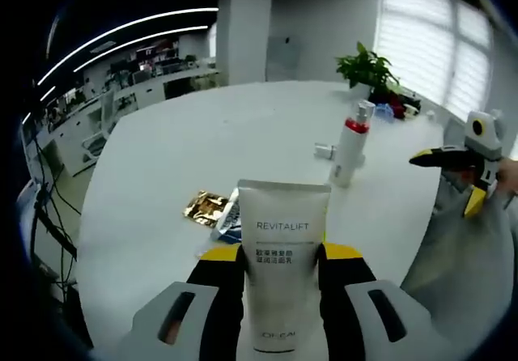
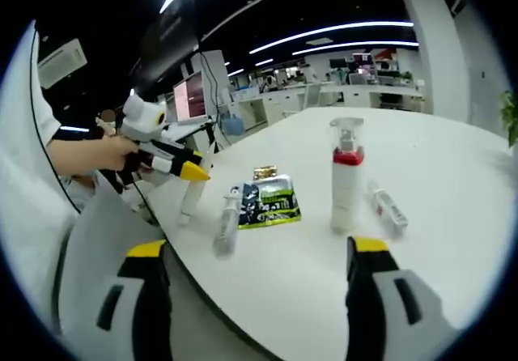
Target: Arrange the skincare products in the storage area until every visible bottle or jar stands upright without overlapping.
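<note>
My left gripper (image 1: pixel 283 265) is shut on a white REVITALIFT tube (image 1: pixel 282 248), held upright with its crimped end up. From the right gripper view, that left gripper (image 2: pixel 191 173) and its tube (image 2: pixel 191 199) are at the table's near-left edge. A white spray bottle with a red collar (image 1: pixel 350 144) (image 2: pixel 346 180) stands upright on the white table (image 1: pixel 186 142). A small tube (image 1: pixel 324 150) (image 2: pixel 389 207) lies beside it. Another tube (image 2: pixel 226 224) lies flat near the sachets. My right gripper (image 2: pixel 259 264) is open with nothing between its jaws; it enters the left gripper view from the right (image 1: pixel 445 181).
A gold sachet (image 1: pixel 205 207) (image 2: pixel 265 172) and a dark green sachet (image 2: pixel 270 200) lie flat mid-table. A potted plant (image 1: pixel 368 68) stands at the far end. A person's hand (image 2: pixel 95 154) and white sleeve (image 2: pixel 28 175) are on the left. Desks and monitors stand behind the table.
</note>
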The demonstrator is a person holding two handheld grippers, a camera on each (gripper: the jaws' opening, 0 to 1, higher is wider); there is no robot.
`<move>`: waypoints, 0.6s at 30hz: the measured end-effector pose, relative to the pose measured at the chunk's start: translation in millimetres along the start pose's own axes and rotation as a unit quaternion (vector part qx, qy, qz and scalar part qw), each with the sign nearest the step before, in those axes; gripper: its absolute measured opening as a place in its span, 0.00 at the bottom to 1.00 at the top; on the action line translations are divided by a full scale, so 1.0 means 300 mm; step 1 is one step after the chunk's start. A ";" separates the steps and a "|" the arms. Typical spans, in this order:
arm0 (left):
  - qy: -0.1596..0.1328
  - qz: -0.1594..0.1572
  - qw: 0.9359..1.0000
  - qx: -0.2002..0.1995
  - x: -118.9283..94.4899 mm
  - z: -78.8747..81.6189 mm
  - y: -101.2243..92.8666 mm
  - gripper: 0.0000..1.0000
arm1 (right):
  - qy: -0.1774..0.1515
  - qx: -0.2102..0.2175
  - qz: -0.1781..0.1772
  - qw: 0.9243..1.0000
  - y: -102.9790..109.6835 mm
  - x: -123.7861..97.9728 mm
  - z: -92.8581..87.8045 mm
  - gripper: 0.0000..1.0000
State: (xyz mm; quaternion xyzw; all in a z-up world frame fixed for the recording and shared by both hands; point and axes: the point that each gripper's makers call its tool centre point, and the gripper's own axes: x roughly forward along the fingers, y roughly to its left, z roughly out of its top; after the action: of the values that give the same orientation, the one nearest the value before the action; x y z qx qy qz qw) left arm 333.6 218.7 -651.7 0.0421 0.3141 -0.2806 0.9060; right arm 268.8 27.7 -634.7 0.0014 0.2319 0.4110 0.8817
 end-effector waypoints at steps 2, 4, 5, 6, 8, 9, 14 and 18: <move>-0.006 0.003 1.000 -0.004 -0.011 0.004 -0.010 0.33 | 0.001 -0.004 0.013 1.000 0.035 0.007 0.002 0.90; -0.014 0.001 1.000 -0.011 -0.023 0.016 -0.027 0.32 | 0.001 -0.008 0.022 1.000 0.062 0.013 0.006 0.90; -0.019 -0.001 1.000 -0.016 -0.028 0.020 -0.035 0.32 | 0.000 -0.008 0.025 1.000 0.072 0.015 0.009 0.89; -0.025 -0.004 0.999 -0.025 -0.034 0.027 -0.047 0.32 | -0.002 -0.009 0.028 1.000 0.084 0.019 0.014 0.89; -0.034 -0.005 0.999 -0.040 -0.047 0.038 -0.063 0.32 | -0.004 -0.011 0.033 0.999 0.098 0.026 0.020 0.88; -0.038 -0.005 0.998 -0.044 -0.056 0.046 -0.074 0.32 | -0.005 -0.014 0.036 0.999 0.107 0.031 0.025 0.88; -0.054 -0.015 0.997 -0.054 -0.079 0.066 -0.129 0.32 | -0.010 -0.022 0.053 0.998 0.144 0.052 0.047 0.87; -0.059 -0.019 0.997 -0.049 -0.104 0.086 -0.175 0.32 | -0.011 -0.031 0.065 0.997 0.176 0.067 0.059 0.86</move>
State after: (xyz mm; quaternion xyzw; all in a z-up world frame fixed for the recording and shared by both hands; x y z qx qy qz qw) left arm 299.4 183.1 -607.4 -0.0245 0.2744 -0.2837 0.9185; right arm 249.2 80.6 -616.9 -0.0064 0.2083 0.4744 0.8553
